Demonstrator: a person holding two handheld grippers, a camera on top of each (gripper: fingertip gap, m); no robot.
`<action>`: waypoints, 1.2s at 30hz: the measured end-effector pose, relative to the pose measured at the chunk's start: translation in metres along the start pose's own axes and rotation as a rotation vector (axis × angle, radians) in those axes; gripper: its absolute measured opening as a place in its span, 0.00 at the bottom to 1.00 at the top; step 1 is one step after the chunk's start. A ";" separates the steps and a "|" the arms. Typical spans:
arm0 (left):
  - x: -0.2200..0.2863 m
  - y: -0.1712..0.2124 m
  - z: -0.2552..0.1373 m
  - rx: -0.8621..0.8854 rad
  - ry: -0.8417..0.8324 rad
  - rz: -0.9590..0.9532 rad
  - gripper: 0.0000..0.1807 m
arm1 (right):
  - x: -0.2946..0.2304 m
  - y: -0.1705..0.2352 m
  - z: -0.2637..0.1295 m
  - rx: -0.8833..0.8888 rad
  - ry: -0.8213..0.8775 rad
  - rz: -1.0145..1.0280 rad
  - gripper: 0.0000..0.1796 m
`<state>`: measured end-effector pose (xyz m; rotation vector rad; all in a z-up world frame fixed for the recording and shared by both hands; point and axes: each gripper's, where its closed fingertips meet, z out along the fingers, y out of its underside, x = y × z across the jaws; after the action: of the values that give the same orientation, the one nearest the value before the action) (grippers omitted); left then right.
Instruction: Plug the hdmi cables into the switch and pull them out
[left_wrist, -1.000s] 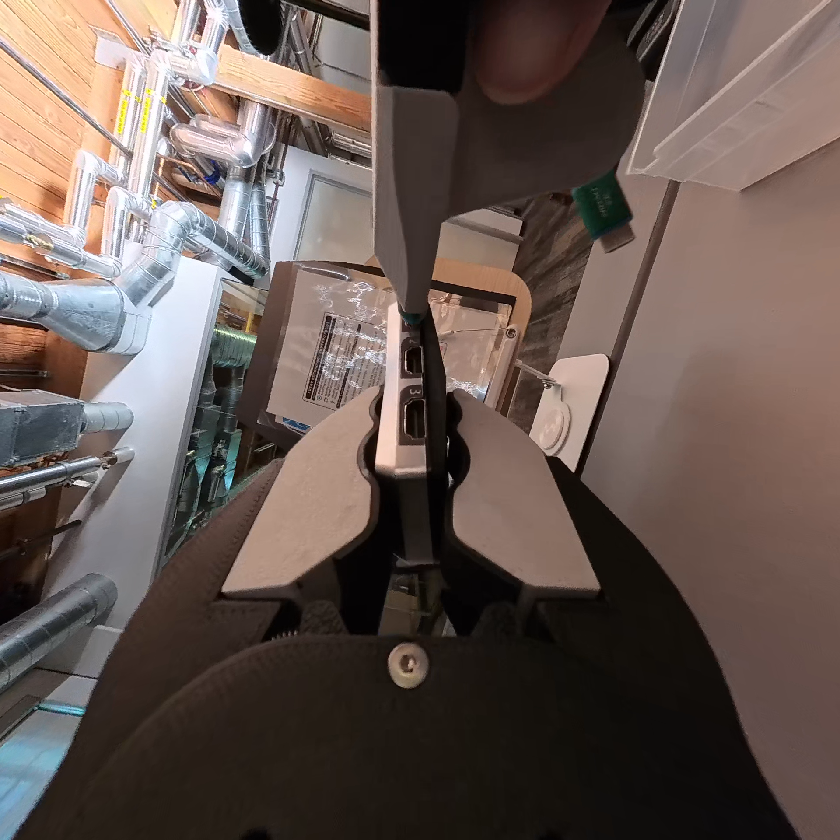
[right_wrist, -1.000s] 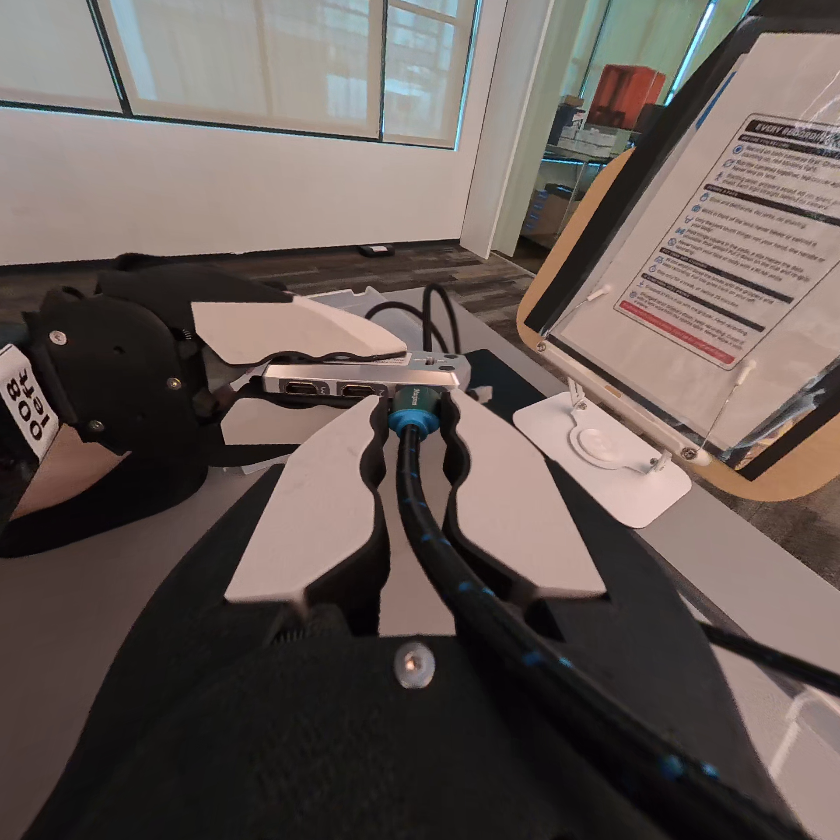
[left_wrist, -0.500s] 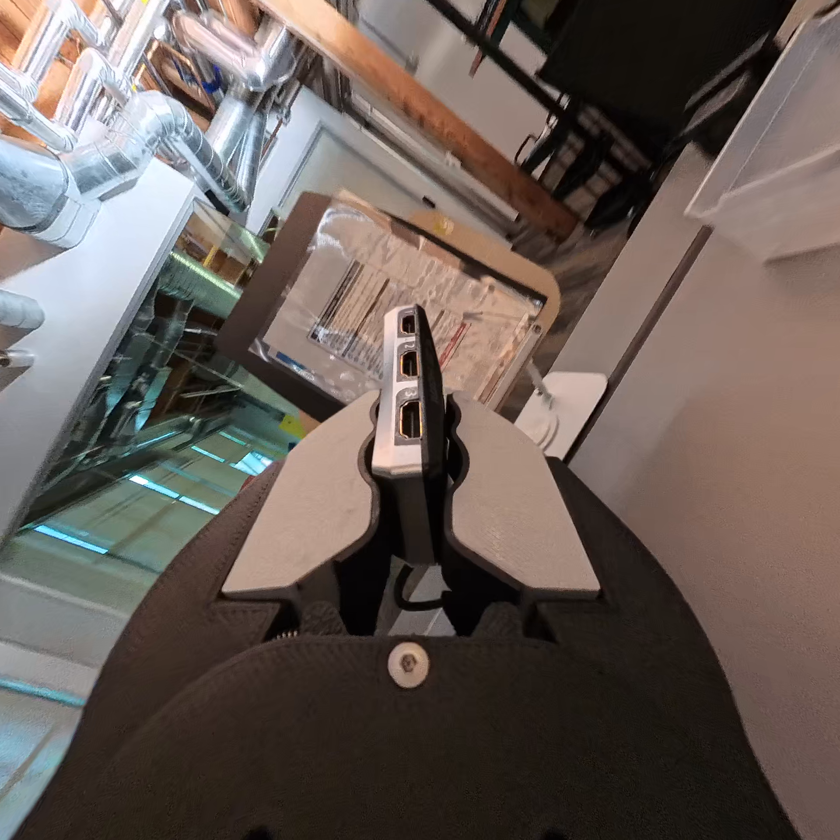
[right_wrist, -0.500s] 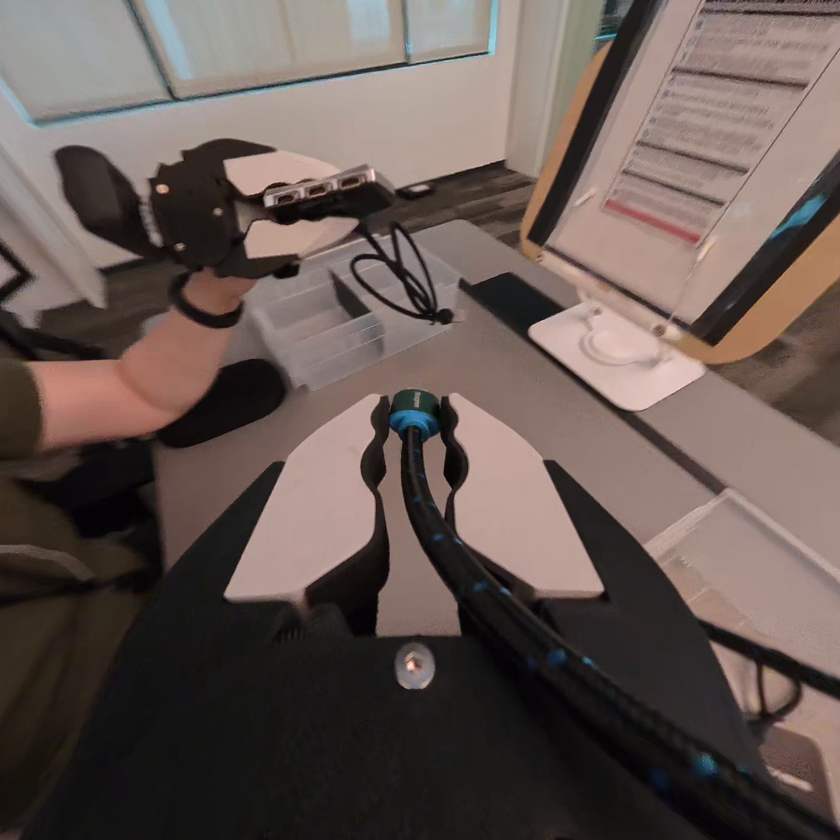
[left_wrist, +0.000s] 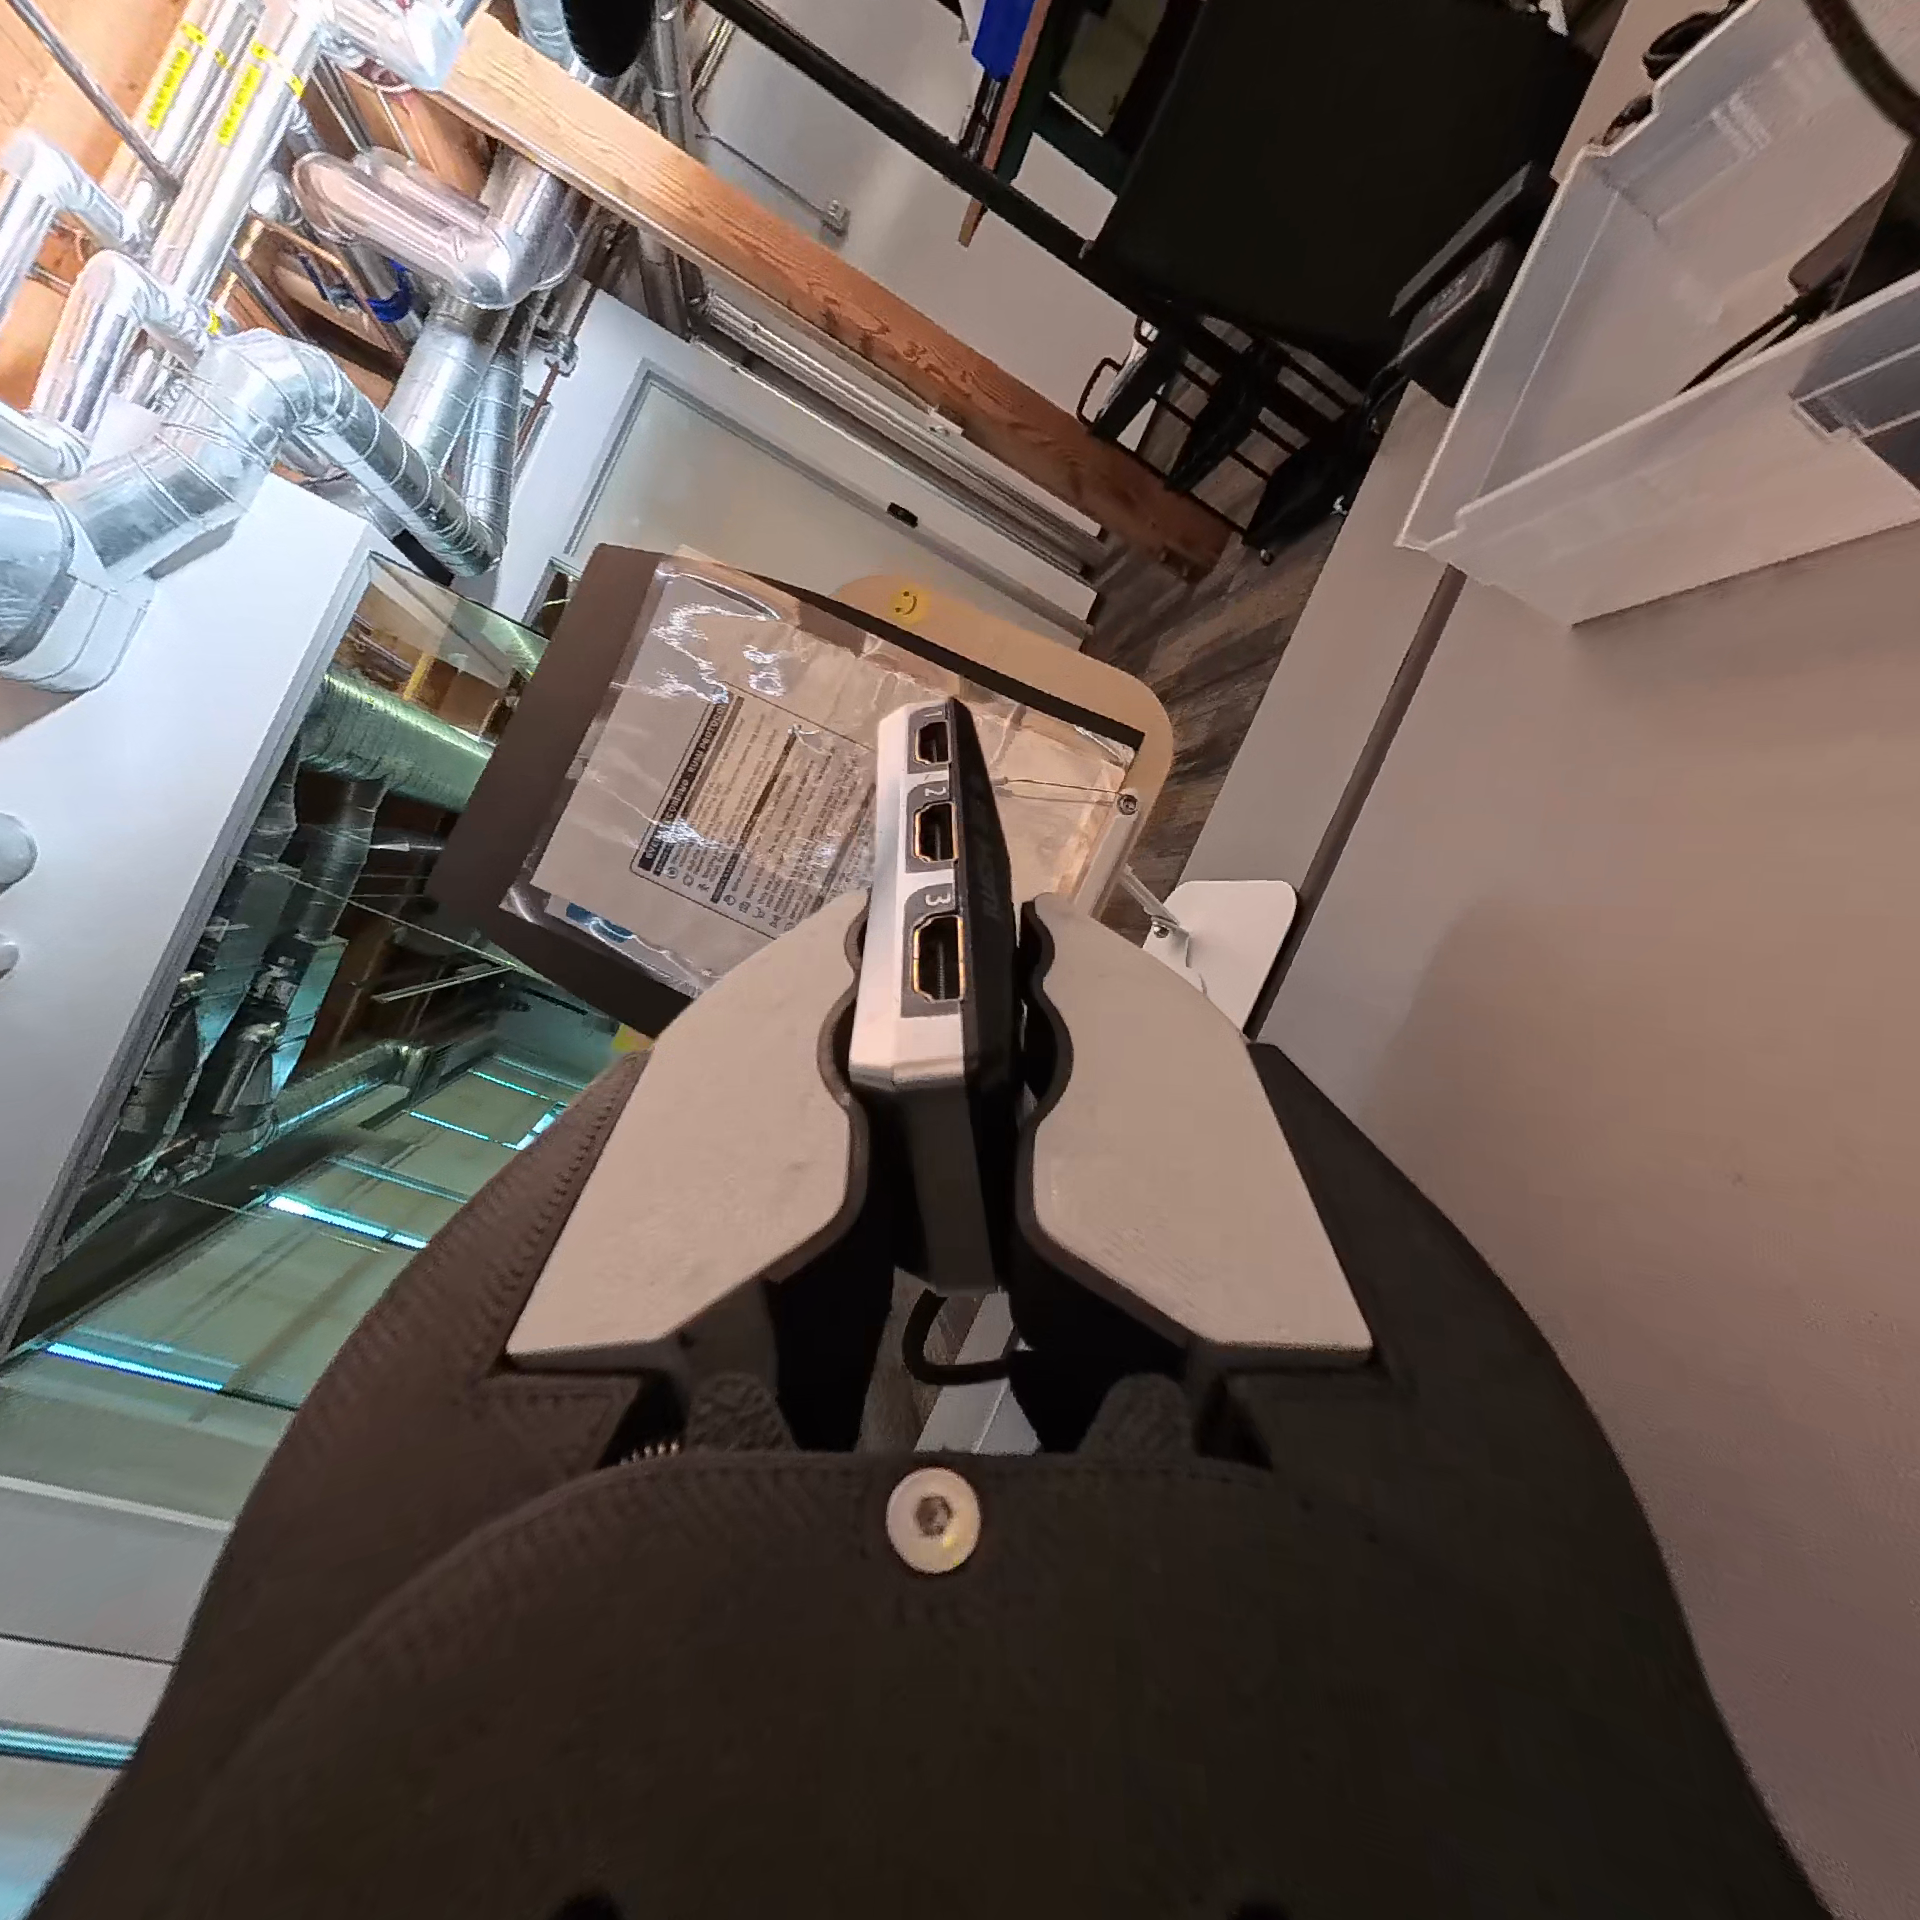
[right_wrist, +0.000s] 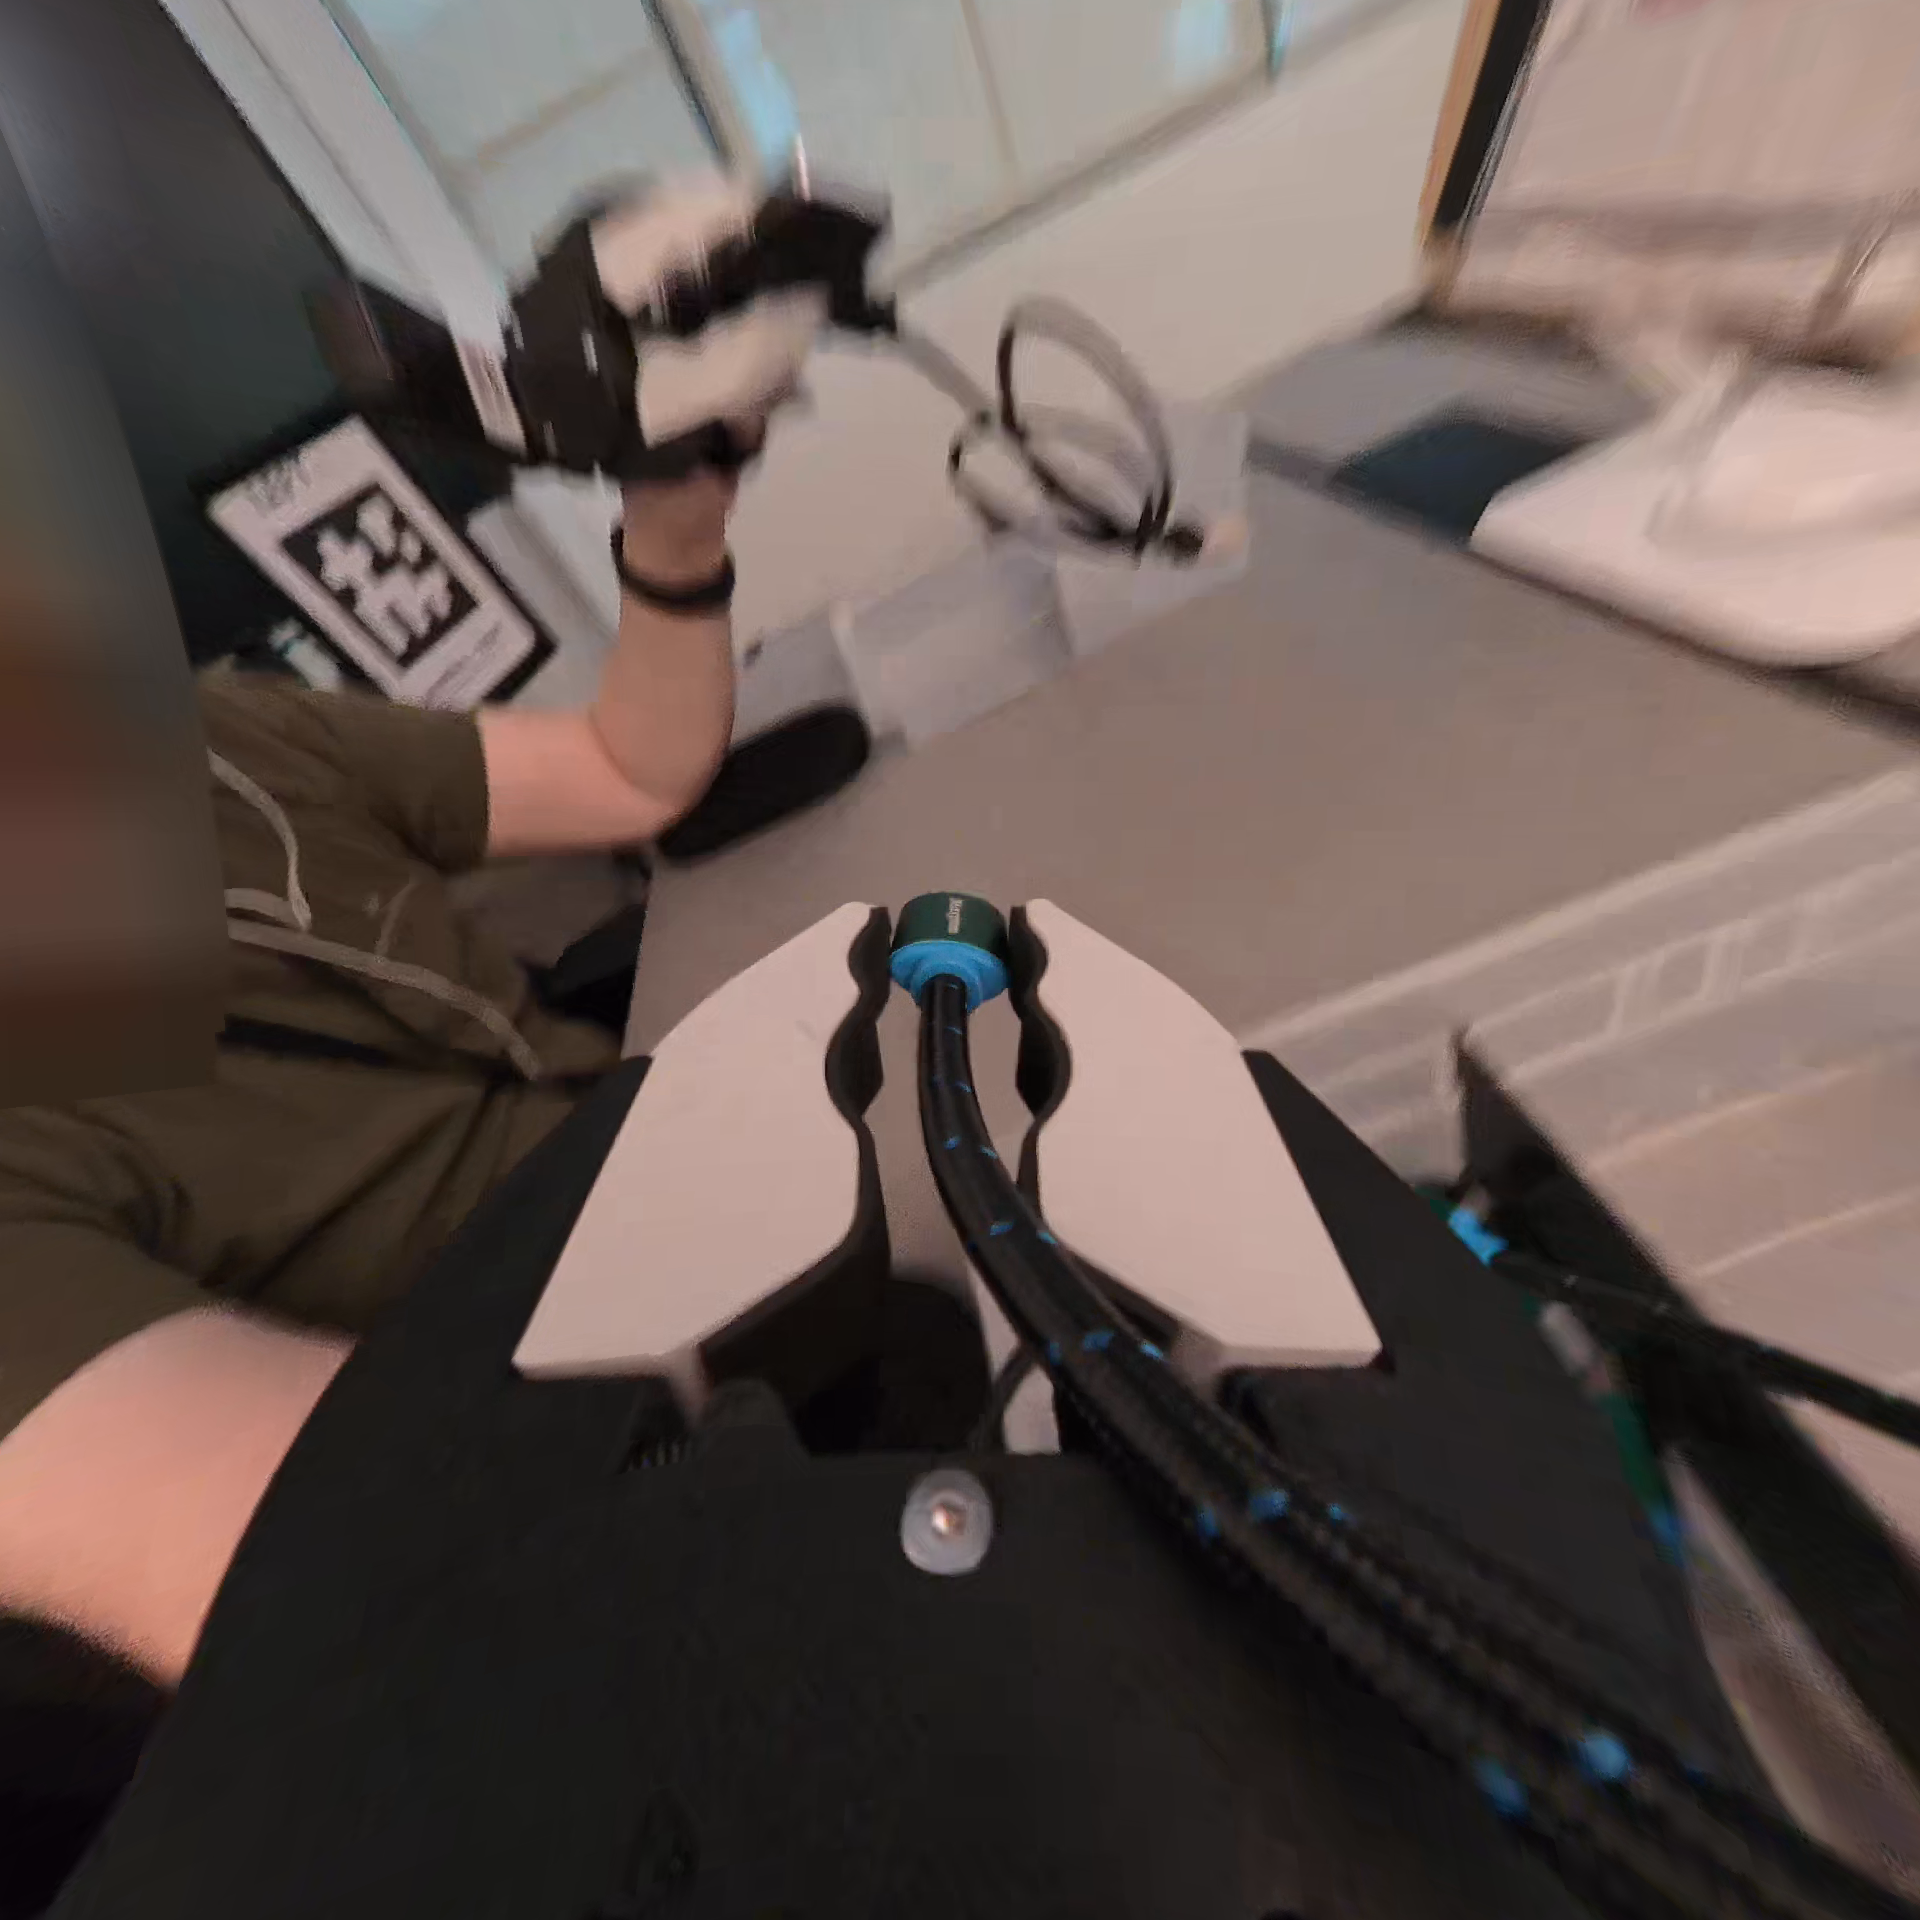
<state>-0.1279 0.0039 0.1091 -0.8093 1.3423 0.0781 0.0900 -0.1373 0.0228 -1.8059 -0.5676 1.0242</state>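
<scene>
Two grippers, switch, cable, clear bin

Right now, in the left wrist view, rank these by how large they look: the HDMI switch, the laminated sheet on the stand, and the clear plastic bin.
1. Laminated sheet and clear plastic bin: alike, and the bin is cut off by the frame, so unranked.
2. HDMI switch: smallest, though nearest the camera, in the left gripper.

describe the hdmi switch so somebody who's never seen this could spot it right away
Start at the big framed instruction sheet; in front of it the left claw grips a slim silver-and-black switch. Its narrow silver edge carries three empty ports in a row.
</scene>
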 end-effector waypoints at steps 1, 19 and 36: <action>0.001 0.000 0.001 0.000 0.003 0.001 0.12 | 0.002 0.023 0.002 -0.104 -0.012 0.047 0.13; 0.004 -0.002 0.000 -0.002 0.018 0.008 0.12 | 0.032 0.102 -0.033 -0.591 0.482 0.448 0.11; 0.005 0.000 0.000 -0.016 0.031 0.010 0.12 | 0.118 0.015 -0.093 -0.088 0.926 0.228 0.52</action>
<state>-0.1264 0.0019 0.1047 -0.8206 1.3761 0.0847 0.2309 -0.1036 -0.0197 -2.1976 0.1707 0.2101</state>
